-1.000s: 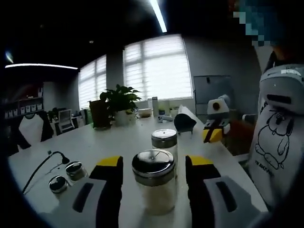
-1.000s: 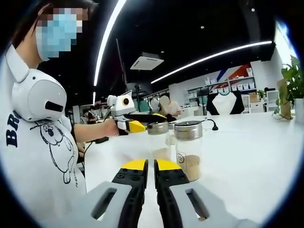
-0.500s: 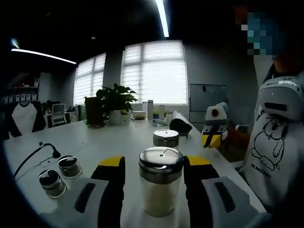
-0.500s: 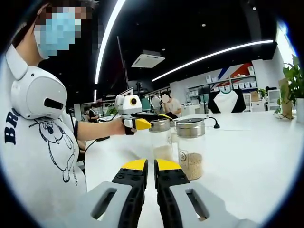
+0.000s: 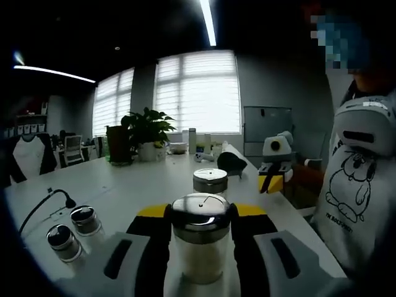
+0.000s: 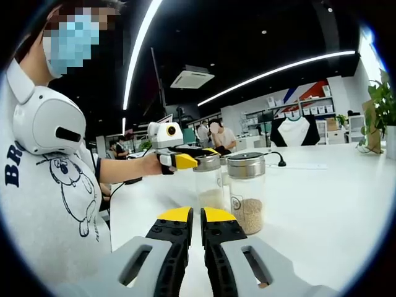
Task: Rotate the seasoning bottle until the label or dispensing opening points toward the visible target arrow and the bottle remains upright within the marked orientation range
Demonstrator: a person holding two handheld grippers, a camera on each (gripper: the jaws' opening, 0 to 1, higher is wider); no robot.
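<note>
My left tool (image 5: 200, 213) is clamped on the seasoning bottle (image 5: 200, 238), its jaws pressed to both sides just under the metal lid. The bottle stands upright on the white desk (image 5: 124, 185), at six o'clock in the left gripper view. The grasp looks done; I judge the turn is still to come, and I can see no target arrow. My right tool (image 6: 196, 216) is idle, jaws together. The held bottle carries pale powder; the second bottle (image 6: 246, 192) holds brown grains at the bottom.
</note>
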